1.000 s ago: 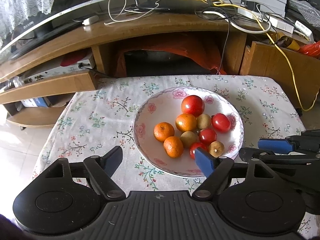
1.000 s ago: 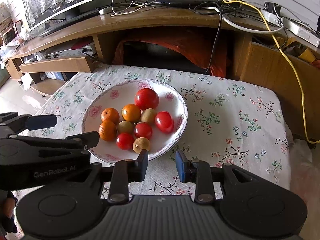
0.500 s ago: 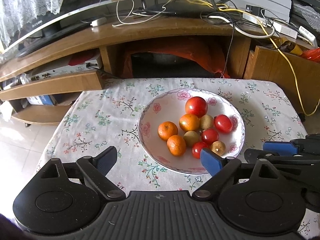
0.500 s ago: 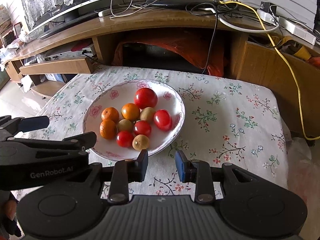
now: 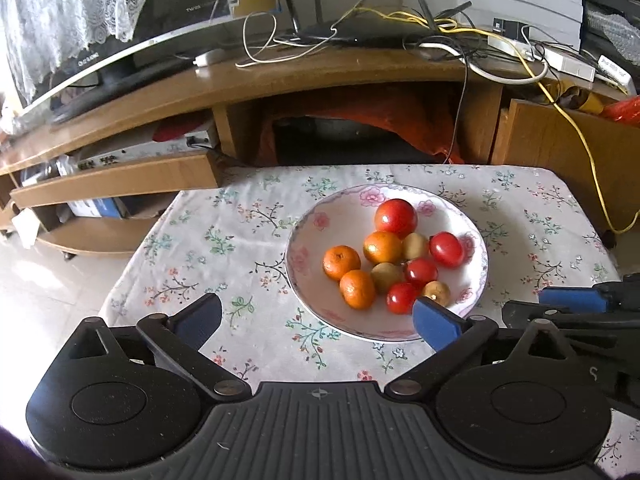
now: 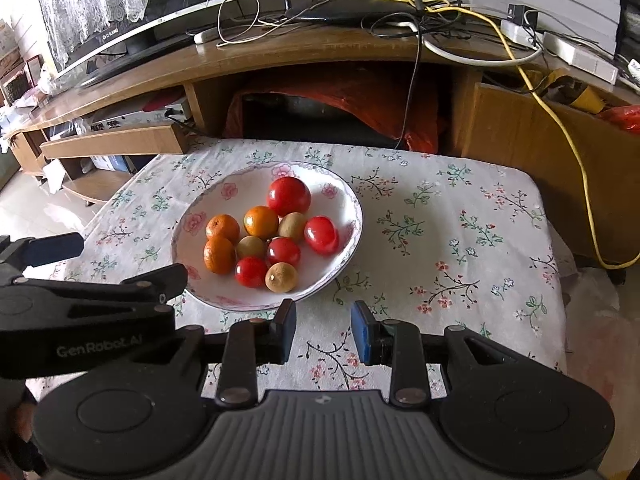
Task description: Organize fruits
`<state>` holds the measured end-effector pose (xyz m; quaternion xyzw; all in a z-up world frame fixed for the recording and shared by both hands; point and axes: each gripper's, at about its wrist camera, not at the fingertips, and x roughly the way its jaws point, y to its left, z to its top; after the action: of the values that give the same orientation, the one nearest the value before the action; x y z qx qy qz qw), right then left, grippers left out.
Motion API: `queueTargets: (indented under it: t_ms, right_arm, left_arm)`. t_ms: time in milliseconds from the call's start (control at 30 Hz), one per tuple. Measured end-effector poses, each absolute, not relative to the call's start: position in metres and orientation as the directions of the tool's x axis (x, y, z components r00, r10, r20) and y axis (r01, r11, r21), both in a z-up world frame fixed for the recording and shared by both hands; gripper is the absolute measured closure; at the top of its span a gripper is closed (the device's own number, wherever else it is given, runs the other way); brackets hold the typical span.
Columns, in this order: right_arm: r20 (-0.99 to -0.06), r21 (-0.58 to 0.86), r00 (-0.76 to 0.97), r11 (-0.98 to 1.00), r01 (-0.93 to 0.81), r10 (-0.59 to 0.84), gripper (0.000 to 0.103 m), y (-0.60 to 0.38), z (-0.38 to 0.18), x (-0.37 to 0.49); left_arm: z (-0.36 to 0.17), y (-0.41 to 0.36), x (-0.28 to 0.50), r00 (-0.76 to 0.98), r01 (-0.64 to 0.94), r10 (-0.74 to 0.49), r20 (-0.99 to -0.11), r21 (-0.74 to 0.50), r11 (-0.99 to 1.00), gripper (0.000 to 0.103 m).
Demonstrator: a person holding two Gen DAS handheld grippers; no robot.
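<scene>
A white floral plate [image 5: 476,248] [image 6: 348,200] sits mid-table on the flowered cloth, holding red tomatoes [image 5: 395,216] [image 6: 289,196], three oranges [image 5: 341,263] [image 6: 222,228] and small brownish fruits [image 5: 437,292] [image 6: 281,277]. My left gripper [image 5: 316,316] hovers wide open just in front of the plate, empty; its right fingertip overlaps the plate's near rim. My right gripper [image 6: 324,330] is open a narrower way, empty, over bare cloth near the plate's front right edge. Each gripper shows at the side of the other's view.
A wooden TV stand [image 5: 280,76] with cables, a router and a monitor runs behind the table. Orange cloth [image 6: 360,100] fills the opening under it. A yellow cable [image 6: 560,128] hangs at right. Bare flowered cloth [image 6: 460,240] lies right of the plate.
Both grippers have drawn back and up from the plate, so it looks a little farther off. Neither jaw opening has changed and the fruits have not moved.
</scene>
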<state>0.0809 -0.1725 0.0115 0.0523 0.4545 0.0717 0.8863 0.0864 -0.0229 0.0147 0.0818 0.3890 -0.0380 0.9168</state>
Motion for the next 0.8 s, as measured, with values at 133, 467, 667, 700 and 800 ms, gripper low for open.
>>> queueTargets:
  t_ms: [133,467,667,700,800]
  right_arm:
    - [-0.798,0.16,0.577,0.984,-0.078,0.175,0.072,-0.173,0.012,0.075]
    - [-0.794,0.162,0.581,0.983,-0.08,0.178,0.071,-0.174,0.016,0.058]
    - [-0.794,0.17,0.58,0.983,-0.076,0.182,0.071,-0.175,0.017,0.049]
    - [-0.794,0.171,0.58,0.982,-0.075,0.183,0.07,-0.175,0.017,0.048]
    - [-0.796,0.17,0.578,0.982,-0.076,0.183,0.069,-0.175,0.016,0.044]
  left_arm:
    - [0.015,-0.023,0.082,0.691,0.136,-0.011,-0.723,0.114,0.984,0.0]
    - [0.014,-0.02,0.069,0.677,0.137,-0.034,-0.735,0.081,0.987,0.0]
    - [0.012,-0.019,0.064,0.668,0.14,-0.039,-0.743,0.074,0.987,0.0]
    - [0.012,-0.019,0.063,0.667,0.139,-0.04,-0.744,0.072,0.988,0.0]
    - [0.012,-0.017,0.06,0.662,0.138,-0.044,-0.748,0.064,0.988,0.0]
